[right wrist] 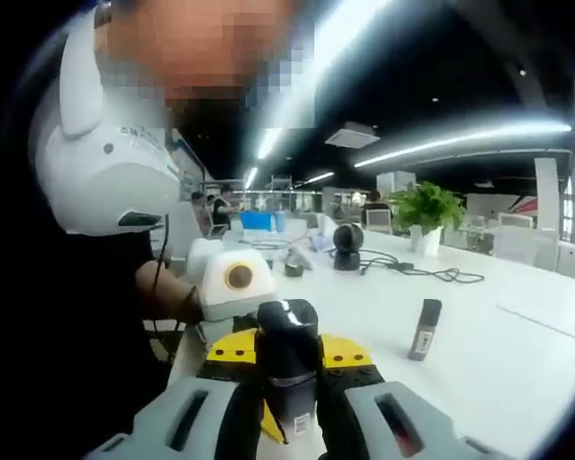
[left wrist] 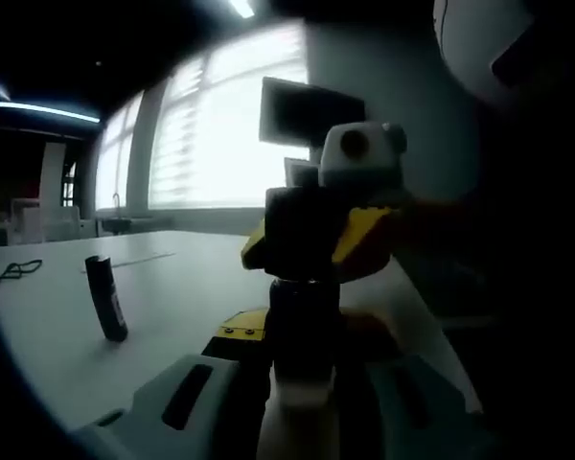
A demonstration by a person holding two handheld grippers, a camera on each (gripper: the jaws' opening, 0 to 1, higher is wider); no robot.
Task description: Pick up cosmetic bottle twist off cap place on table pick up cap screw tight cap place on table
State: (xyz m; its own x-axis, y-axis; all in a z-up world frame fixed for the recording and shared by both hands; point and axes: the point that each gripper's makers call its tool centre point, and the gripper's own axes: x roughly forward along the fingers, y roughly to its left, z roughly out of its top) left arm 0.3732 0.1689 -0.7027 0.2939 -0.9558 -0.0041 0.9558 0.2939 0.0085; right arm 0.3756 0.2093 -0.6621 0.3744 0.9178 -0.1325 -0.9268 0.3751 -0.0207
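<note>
Black and smooth, the cosmetic bottle [left wrist: 305, 326] stands between the left gripper [left wrist: 302, 402] jaws in the left gripper view, a cylindrical body with a pale band low down. The grey, matte jaws press against its sides. Just beyond it, the right gripper [left wrist: 311, 240], yellow and black with a white housing, meets the bottle's upper end; backlight from the window makes the contact hard to judge. A slim dark cap [left wrist: 106, 297] stands tilted on the white table [left wrist: 172, 287], well apart to the left.

In the right gripper view, the right gripper [right wrist: 289, 407] jaws pinch the bottle [right wrist: 287, 359], whose rounded glossy end faces the camera. The left gripper [right wrist: 232, 287] sits just behind it. The cap [right wrist: 424, 330] stands upright on the table [right wrist: 479, 364], apart to the right.
</note>
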